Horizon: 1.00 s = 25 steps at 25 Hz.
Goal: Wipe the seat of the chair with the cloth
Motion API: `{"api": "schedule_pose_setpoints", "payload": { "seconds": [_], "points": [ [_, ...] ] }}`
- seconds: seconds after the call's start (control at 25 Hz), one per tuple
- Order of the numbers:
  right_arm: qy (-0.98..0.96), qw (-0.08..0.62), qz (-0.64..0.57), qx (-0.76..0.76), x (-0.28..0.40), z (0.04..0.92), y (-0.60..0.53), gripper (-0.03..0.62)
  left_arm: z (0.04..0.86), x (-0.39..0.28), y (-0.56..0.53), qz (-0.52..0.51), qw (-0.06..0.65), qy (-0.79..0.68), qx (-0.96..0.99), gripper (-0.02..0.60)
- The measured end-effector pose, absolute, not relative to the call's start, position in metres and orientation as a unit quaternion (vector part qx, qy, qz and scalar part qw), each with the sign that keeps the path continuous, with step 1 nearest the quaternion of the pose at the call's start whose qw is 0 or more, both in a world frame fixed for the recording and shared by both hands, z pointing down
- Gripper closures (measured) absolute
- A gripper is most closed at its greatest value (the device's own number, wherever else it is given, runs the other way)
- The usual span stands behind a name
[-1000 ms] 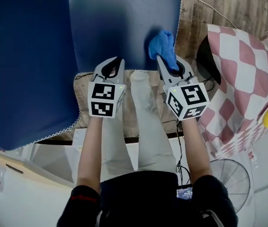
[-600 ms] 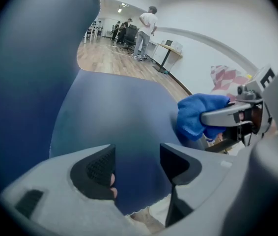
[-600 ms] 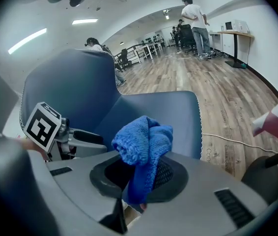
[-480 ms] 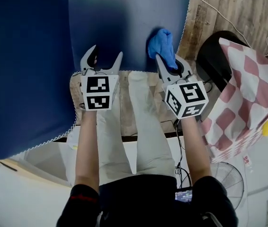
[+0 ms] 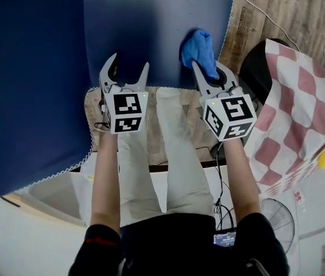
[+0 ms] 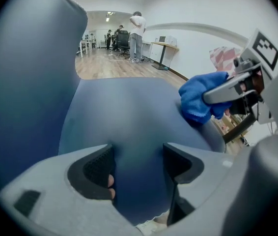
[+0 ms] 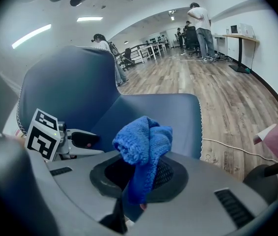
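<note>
Spreading the left gripper [image 5: 129, 63] wide above the front edge of the seat [image 5: 151, 22], after being pinched shut a second ago; jaws just been opening, only dark blue upholstery between them. Clamping the right gripper [image 5: 204, 72] on the cloth [image 5: 197, 49], same as before. Bright blue, knitted, bunched into a lump; at the seat's front right corner, touching or just above, cannot tell.

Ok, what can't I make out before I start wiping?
Whether the cloth touches the seat: head view, the cloth covers the contact; right gripper view, the right gripper itself blocks it.
Seat's far end: cut off by the head view's top edge.
Chair's base: hidden under the seat.
</note>
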State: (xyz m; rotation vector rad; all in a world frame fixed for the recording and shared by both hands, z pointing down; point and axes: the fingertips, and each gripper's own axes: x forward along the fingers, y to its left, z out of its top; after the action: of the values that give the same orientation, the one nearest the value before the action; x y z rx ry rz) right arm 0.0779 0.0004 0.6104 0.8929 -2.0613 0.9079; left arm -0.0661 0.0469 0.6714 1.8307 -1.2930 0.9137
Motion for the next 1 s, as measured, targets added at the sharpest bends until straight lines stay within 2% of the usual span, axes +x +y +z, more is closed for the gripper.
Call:
{"api": "schedule_pose_setpoints", "payload": {
  "seconds": [0.32, 1.0],
  "points": [
    [-0.801, 0.354, 0.327, 0.356, 0.084, 0.605, -0.028, 0.546, 0.674, -0.067, 0.047, 0.358, 0.343, -0.502, 0.709, 0.262],
    [-0.808, 0.397, 0.204, 0.385, 0.102, 0.604, -0.144, 0.546, 0.678, -0.066, 0.048, 0.358, 0.366, -0.485, 0.709, 0.262]
  ]
}}
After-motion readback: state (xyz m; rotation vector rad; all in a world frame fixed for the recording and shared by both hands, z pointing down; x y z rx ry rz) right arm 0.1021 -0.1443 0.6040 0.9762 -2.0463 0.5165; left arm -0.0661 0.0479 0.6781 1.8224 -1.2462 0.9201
